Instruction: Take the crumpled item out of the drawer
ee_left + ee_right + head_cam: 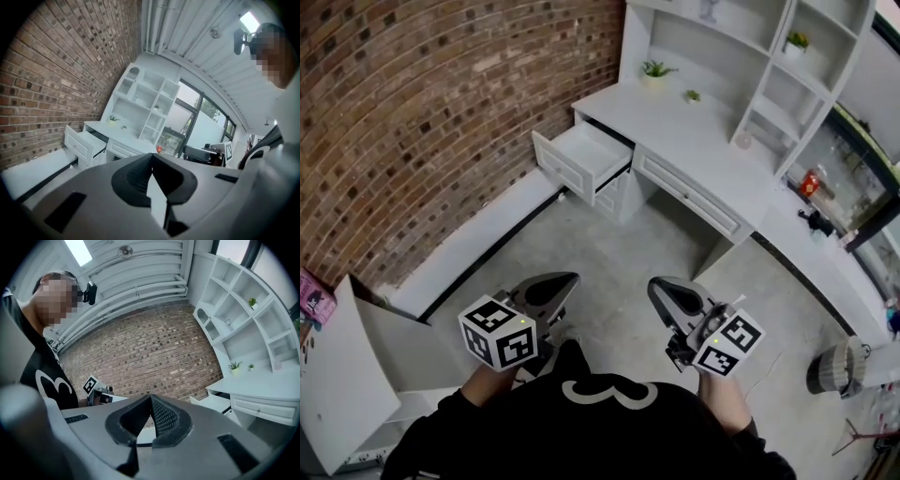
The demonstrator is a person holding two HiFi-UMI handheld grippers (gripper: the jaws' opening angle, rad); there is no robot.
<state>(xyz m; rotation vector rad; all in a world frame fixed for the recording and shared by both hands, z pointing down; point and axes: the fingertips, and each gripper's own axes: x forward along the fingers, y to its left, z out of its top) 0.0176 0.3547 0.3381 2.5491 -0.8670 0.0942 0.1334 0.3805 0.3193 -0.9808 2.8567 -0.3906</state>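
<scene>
Left tool point(551, 289) and right tool point(673, 298), both closed and empty, stand well apart from the desk's point(703, 141) open drawer point(586, 153); the crumpled item is not discernible inside, so approach first, then open one tool above it.

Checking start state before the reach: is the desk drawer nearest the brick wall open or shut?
Open. The drawer juts out from the front of the desk, and the head view looks down into its exposed white inside.

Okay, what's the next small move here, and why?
Probably step toward the open drawer: the left gripper and right gripper are shut, empty and far short of it, and no crumpled item is visible from here.
</scene>
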